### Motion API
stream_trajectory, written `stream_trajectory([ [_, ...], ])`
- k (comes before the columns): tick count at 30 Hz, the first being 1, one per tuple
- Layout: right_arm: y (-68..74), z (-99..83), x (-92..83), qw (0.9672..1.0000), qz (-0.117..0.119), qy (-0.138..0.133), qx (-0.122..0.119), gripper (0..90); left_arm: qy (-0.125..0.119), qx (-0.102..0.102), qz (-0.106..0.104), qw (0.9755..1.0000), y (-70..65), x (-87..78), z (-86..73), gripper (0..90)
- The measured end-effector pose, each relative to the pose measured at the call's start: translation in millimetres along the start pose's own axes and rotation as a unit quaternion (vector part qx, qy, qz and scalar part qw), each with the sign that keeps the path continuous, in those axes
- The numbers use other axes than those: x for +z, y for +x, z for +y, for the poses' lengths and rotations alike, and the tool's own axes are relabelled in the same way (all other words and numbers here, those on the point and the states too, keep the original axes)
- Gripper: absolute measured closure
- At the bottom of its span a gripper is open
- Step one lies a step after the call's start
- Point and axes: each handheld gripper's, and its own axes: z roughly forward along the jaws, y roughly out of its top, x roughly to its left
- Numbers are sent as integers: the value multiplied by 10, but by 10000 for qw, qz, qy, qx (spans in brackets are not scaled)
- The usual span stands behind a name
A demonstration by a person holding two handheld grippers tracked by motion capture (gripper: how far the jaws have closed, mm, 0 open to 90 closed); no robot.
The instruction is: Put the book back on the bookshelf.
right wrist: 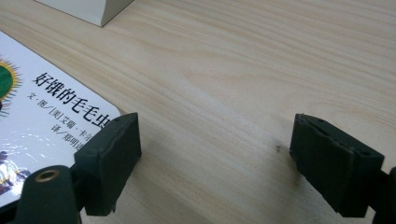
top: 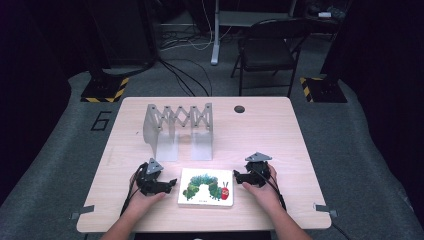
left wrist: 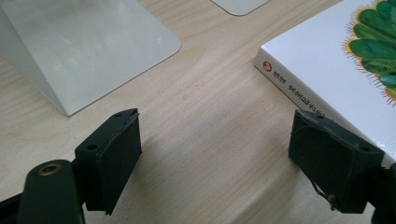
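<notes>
A: Start at the left of the high view; what's there?

B: The left tongs (top: 170,184), black, held in a hand low and left of centre on the pale wooden surface (top: 265,130); their jaws stand wide apart with only bare wood between them; they grip nothing. In the left gripper view the left tongs (left wrist: 215,163) have one jaw against the spine edge of the white square picture book with a green caterpillar on its cover (left wrist: 336,65), at the right of that frame; whether it touches I cannot tell.

A: And the book in the high view?

B: The book (top: 206,187) lies flat at the lower centre, between the two tongs; above it, in the upper-left part of the surface, stands a grey metal expanding book rack with a scissor lattice (top: 178,131), well apart from the book.

A: Then the right side?

B: The right tongs (top: 236,176) sit just beside the book's right edge, low and right of centre; in the right gripper view the right tongs (right wrist: 215,163) are spread as wide as they go, holding nothing, with the book's corner (right wrist: 51,116) beside one jaw at the lower left.
</notes>
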Motion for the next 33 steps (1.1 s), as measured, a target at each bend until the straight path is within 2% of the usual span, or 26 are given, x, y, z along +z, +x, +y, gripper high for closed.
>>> stream_trajectory([
  [5,12,-1,-1,10000,-38,15,87,150,24,38,10,10000,2,-3,-1,169],
  [6,12,4,0,9999,67,99,-5,112,29,12,9,10000,-2,-4,0,168],
  [7,13,3,10,9999,48,66,-62,107,-6,-3,52,10000,-10,2,-3,168],
  [15,24,2,6,10000,23,73,-14,113,34,-6,34,10000,-11,-6,-1,169],
  [17,29,4,2,10000,7,94,8,118,-25,-42,62,10000,-14,2,-5,175],
  [19,31,9,-9,9999,-15,124,30,143,29,-60,32,10000,-10,-8,3,178],
  [20,37,13,-14,9999,-23,145,60,160,-5,-79,86,9999,-18,-4,3,189],
  [21,30,23,-15,9999,-20,132,-3,186,12,-89,60,9999,-19,-11,8,207],
  [22,47,36,-25,9998,-4,192,80,212,72,-35,-11,10000,-10,-26,15,229],
  [25,49,71,-44,9995,6,322,0,285,120,35,-55,9999,-15,-51,26,331],
  [26,63,80,-54,9993,12,378,73,316,158,99,-69,9998,-15,-57,30,337],
  [27,65,89,-62,9991,42,408,57,343,81,122,-26,9999,-32,-49,27,339],
  [28,63,94,-67,9991,22,430,58,353,169,224,-34,9996,-37,-67,39,357],
  [29,59,97,-77,9989,81,447,89,361,126,252,-6,9996,-51,-66,46,385],
  [30,54,96,-86,9988,106,467,117,372,126,252,-6,9996,-51,-66,46,397],
  [32,41,93,-101,9987,152,470,139,388,196,257,-178,9993,-73,-92,78,421],
  [33,45,95,-113,9984,176,505,205,395,138,238,-160,9995,-87,-85,79,421],
])
